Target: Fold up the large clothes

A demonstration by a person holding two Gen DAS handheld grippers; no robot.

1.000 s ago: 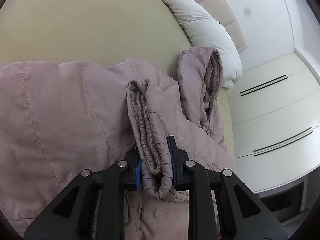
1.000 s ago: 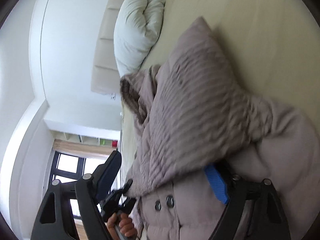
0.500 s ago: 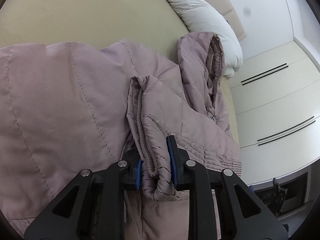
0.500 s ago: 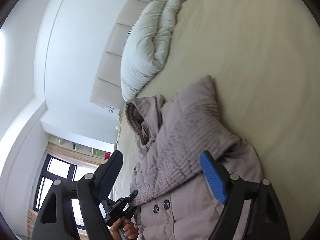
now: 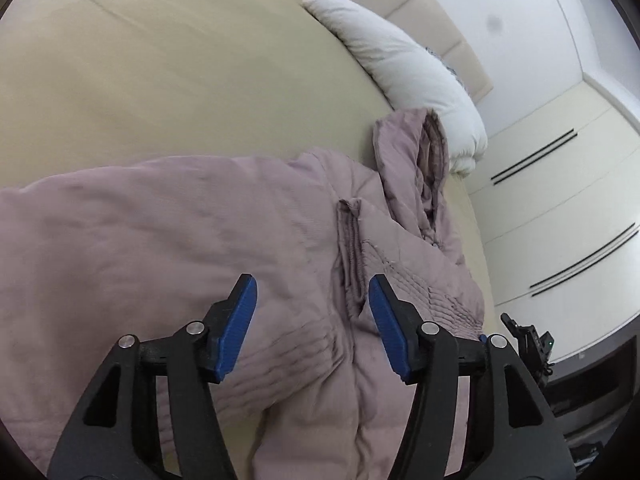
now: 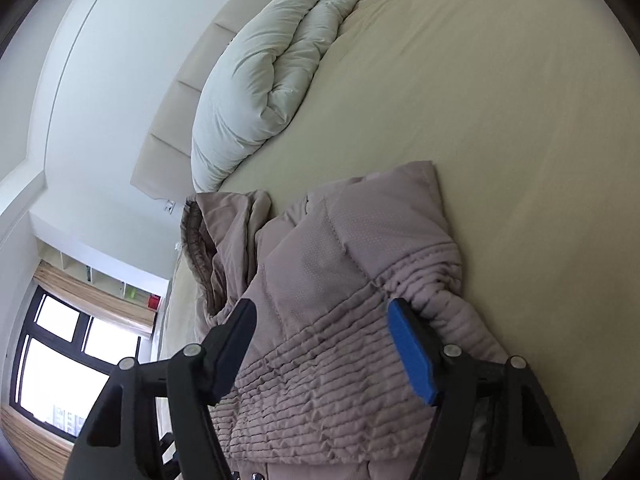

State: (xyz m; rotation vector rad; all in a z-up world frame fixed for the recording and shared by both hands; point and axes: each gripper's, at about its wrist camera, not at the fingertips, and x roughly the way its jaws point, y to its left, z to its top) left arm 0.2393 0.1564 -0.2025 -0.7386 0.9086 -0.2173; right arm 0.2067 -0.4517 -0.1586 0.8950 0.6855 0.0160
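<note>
Bedroom setting: bed (image 5: 160, 80) with cream sheet, white duvet (image 6: 264, 80) rolled at the headboard, wardrobe (image 5: 568, 216) along 1 side, window (image 6: 52, 364) on the other.

Item: 1 padded jacket (image 5: 168, 248), mauve, quilted, hooded. It is laid on the bed sheet near the edge, with the hood (image 5: 412, 160) towards the duvet and 1 sleeve (image 5: 400, 280) turned across the body, its ribbed cuff (image 5: 352, 240) uppermost.

Handling, as judged: soft, bulky and light for its size. Springy filling is likely to push folds open again. Smooth shell cloth is likely to slip from a shallow pinch. Firmer hold is offered by the stitched smocked band (image 6: 320, 384), the cuff and the hem seams, where layers are thick. Buttons are best avoided.

Tongs: left tongs (image 5: 312, 320) are spread wide above the cuff, nothing gripped. Right tongs (image 6: 320, 344) are spread wide over the smocked band, nothing gripped, with 1 blue pad (image 6: 412, 356) close against the cloth; contact cannot be confirmed.
</note>
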